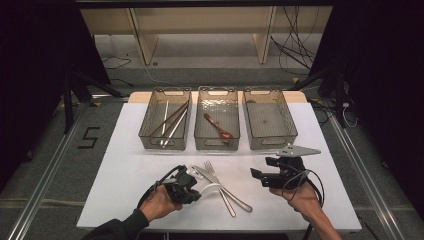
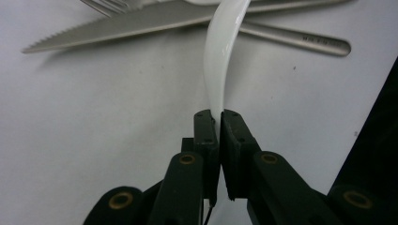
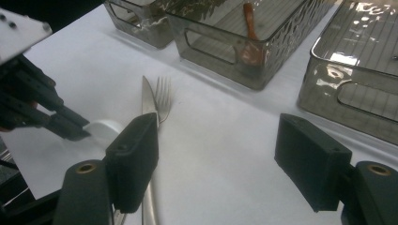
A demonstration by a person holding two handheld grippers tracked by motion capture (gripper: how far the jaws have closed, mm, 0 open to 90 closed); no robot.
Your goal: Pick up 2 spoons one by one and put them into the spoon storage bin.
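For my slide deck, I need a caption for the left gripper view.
Left gripper shut on a white spoon handle, knife beyond.

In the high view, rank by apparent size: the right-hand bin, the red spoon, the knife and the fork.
1. Right-hand bin, clearly largest.
2. Knife and fork: they cross each other and look about equal in length, so I won't rank them.
3. Red spoon, smallest, though it lies farther from the camera, which shrinks it somewhat.
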